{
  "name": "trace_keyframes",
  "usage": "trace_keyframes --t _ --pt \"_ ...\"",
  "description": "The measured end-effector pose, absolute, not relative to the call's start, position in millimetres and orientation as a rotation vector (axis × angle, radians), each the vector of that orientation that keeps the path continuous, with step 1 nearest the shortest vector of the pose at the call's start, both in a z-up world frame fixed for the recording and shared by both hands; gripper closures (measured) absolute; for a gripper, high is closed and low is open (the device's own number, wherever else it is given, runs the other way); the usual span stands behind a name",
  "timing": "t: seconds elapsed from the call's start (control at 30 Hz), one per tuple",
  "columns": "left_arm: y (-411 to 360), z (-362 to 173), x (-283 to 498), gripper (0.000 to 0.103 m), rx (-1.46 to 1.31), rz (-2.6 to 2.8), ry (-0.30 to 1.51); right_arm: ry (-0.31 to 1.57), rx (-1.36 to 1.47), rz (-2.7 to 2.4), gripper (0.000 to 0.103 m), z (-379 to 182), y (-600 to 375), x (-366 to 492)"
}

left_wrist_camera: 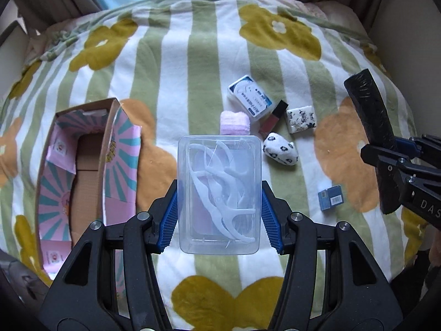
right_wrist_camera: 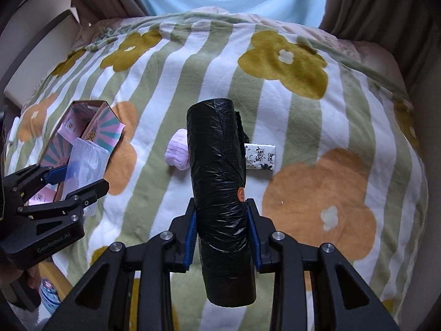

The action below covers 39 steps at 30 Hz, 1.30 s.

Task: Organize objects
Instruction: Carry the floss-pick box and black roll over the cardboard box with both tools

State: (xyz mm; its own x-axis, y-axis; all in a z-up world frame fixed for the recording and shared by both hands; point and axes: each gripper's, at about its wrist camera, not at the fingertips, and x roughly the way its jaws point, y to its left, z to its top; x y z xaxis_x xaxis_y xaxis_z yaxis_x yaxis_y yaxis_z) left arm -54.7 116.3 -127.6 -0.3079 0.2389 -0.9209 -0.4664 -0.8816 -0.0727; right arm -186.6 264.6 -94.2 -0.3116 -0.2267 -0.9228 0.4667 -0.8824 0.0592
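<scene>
My left gripper point(left_wrist_camera: 219, 215) is shut on a clear plastic box of white floss picks point(left_wrist_camera: 219, 193), held above the blanket just right of an open cardboard box point(left_wrist_camera: 88, 165) with pink and teal flaps. My right gripper point(right_wrist_camera: 222, 234) is shut on a black roll of bin bags point(right_wrist_camera: 220, 193), lifted over the bed; the same roll point(left_wrist_camera: 370, 127) shows at the right edge of the left wrist view. The cardboard box point(right_wrist_camera: 91, 135) lies to the left in the right wrist view, with the left gripper point(right_wrist_camera: 80, 182) and clear box point(right_wrist_camera: 85, 162) over it.
On the striped flower blanket point(left_wrist_camera: 193, 69) lie a pink rolled cloth point(left_wrist_camera: 234, 122), a white floss case point(left_wrist_camera: 249, 96), a lip gloss tube point(left_wrist_camera: 273, 117), a printed tissue pack point(left_wrist_camera: 300, 118), a patterned sock ball point(left_wrist_camera: 281, 149) and a small blue box point(left_wrist_camera: 330, 197). Curtains hang behind.
</scene>
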Motion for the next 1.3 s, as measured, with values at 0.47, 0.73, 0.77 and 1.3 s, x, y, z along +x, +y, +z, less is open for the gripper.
trace_keyframes --t 0.47,0.73,0.77,1.3 --pt "54 -55 -30 0.052 -1.387 2.24 0.234 0.176 1.555 -2.401 0.073 -42 249 -113" --pt "8 -46 -34 0.052 -1.376 2.274 0.194 0.193 1.515 -2.397 0.073 -25 209 -104" --pt "1 -46 -35 0.052 -1.377 2.282 0.191 0.194 1.508 -2.39 0.073 -23 201 -103" --pt "-124 -78 -73 0.052 -1.52 2.356 0.137 0.271 1.434 -2.202 0.073 -26 47 -110"
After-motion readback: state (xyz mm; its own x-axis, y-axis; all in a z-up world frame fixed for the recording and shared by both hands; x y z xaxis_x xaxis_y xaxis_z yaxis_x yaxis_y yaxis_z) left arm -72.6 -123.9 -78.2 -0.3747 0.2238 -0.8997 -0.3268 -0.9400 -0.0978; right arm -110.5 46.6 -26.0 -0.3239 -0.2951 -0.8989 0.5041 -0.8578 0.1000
